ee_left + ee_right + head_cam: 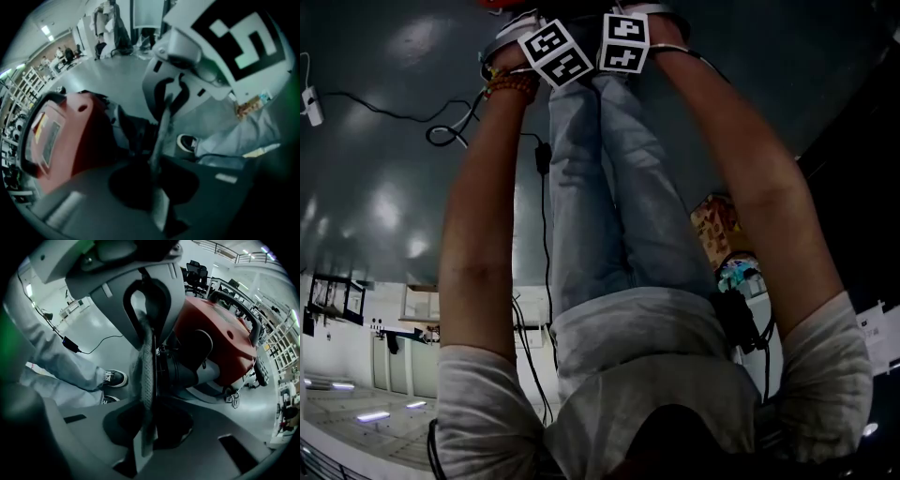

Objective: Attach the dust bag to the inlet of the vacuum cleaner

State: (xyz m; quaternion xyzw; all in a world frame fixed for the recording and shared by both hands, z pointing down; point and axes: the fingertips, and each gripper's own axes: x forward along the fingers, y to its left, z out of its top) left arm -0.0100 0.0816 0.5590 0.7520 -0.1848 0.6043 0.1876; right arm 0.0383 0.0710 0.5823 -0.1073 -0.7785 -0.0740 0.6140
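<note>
The red vacuum cleaner [220,338] stands on the grey floor, with its black inlet [183,371] facing the grippers. It also fills the left of the left gripper view as the red vacuum body [65,140]. The dust bag [146,366] is a thin grey sheet seen edge-on, hanging between both grippers. My right gripper [145,427] is shut on its edge. My left gripper [157,187] is shut on the same bag [161,136] from the opposite side. In the head view only the two marker cubes [555,52] [624,42] show at the end of the arms; the jaws are hidden.
The person's legs in jeans [609,187] stand close behind the grippers, a shoe [189,142] right beside the bag. A black cable [384,111] trails across the floor. Office chairs [197,270] and shelving stand farther off.
</note>
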